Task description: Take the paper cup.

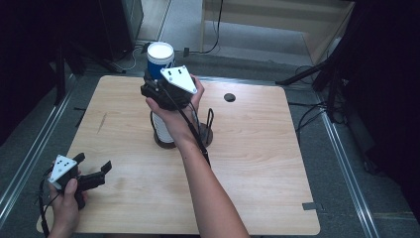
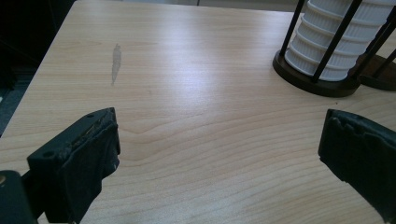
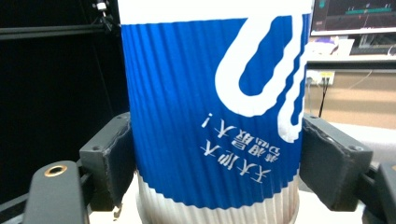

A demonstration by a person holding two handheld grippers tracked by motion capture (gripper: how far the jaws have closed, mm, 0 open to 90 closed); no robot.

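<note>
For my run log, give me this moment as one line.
right hand-held gripper: shut on blue cup, upside down above cup stack | left hand-held gripper: open, low over table

Cup (image 3: 212, 107) cropped at top and bottom (print too blurred to read). Rack (image 2: 327, 70) cut off above, its far base hidden.

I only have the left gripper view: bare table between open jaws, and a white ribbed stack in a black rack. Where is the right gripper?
Observer: The right gripper is above the rack, closed on a blue cup.
Operator: Is that cup upright?
Observer: Its printed text reads upside down in the right gripper view, so it looks inverted.
Operator: Is it still touching the stack?
Observer: The hand hides that joint; I cannot tell.
</note>
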